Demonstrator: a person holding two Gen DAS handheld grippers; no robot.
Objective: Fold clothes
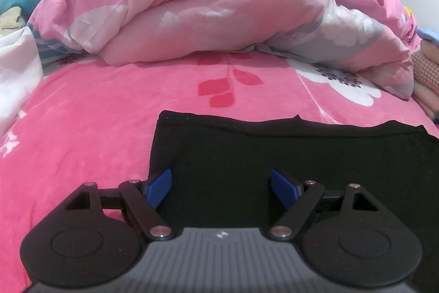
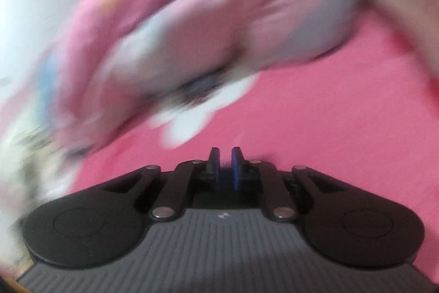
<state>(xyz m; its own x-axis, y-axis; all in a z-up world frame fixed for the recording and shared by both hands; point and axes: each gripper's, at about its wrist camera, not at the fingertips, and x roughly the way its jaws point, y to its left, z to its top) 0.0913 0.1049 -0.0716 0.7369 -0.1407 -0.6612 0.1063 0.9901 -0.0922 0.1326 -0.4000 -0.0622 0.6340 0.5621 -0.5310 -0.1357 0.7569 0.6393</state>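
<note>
While jaws gape, black garment (image 1: pixel 288 155) flat.

Pink floral bedsheet (image 1: pixel 96 128), heaped pink quilt (image 1: pixel 219 4) behind.

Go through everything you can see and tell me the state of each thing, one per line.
Left hand-held gripper: open, over the black garment, holding nothing.
Right hand-held gripper: nearly closed, nothing visible between its fingers, view motion-blurred.
Black garment: lying flat on the bedspread, top edge slightly uneven.
Pink duvet: rolled into a bulky heap behind the garment.
Pink bedspread: spread flat.
</note>
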